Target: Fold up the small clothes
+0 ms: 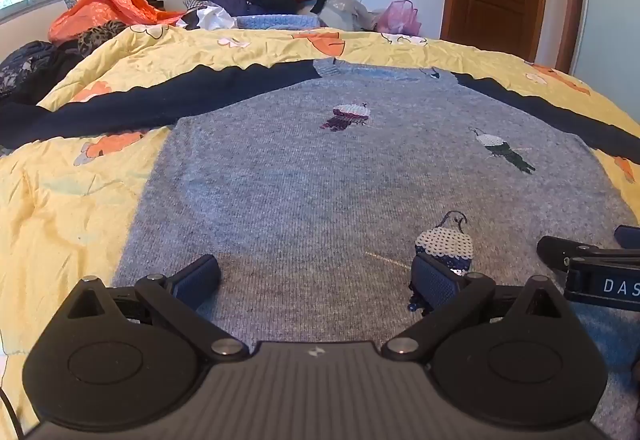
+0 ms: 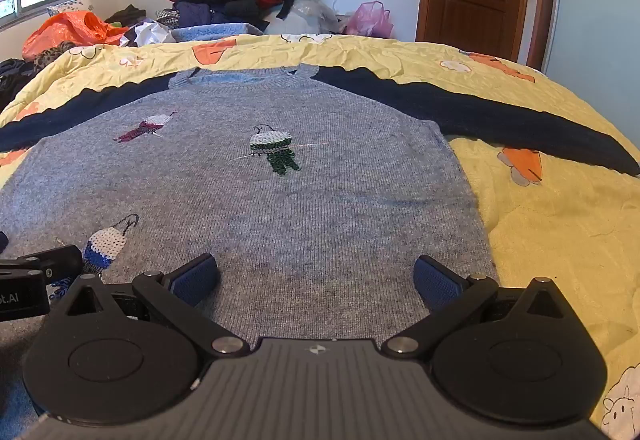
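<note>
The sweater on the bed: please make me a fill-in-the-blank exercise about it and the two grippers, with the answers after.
1. The grey sweater lies flat on a quilt whose main colour is ____.
2. Both sleeves of the sweater are spread out and are dark ____.
3. The jaws of the left gripper and the right gripper are both ____.
4. The sequined bird at the middle of the sweater has a ____ tail.

Missing words: yellow; blue; open; green
</note>
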The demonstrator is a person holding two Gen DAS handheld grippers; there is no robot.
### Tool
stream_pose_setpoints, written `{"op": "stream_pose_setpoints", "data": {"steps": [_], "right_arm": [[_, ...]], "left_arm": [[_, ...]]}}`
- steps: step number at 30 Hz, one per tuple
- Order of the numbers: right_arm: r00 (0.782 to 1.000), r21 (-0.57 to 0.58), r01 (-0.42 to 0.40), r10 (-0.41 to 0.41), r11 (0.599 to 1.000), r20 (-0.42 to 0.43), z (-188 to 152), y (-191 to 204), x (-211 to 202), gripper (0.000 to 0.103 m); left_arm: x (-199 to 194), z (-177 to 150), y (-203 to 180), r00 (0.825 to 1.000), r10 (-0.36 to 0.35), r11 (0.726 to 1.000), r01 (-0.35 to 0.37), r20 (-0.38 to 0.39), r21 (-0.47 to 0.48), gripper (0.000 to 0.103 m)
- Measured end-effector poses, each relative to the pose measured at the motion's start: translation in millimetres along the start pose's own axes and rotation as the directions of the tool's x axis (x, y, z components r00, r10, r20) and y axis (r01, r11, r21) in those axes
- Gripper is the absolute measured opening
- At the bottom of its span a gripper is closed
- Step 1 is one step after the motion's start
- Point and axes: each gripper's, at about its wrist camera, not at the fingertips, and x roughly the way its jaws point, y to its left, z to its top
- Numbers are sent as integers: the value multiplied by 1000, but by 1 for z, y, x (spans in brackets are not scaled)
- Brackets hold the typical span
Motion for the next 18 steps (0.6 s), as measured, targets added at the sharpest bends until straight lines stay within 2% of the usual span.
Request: {"op": "stream_pose_setpoints", "data": {"steps": [7, 9, 18], "right_arm": [[1000, -2, 2, -2, 1000, -2, 0, 0, 0, 103], [1000, -2, 2, -2, 1000, -2, 0, 0, 0, 103], [1000, -3, 2, -2, 1000, -2, 0, 0, 1, 103]], "left_arm": [[-6, -2, 16, 1000, 17, 1000, -17, -9, -7, 103], [1, 1, -5, 999, 32, 999, -31, -18, 11, 103], [3, 2, -4, 999, 42, 999, -42, -32, 4, 103]]}}
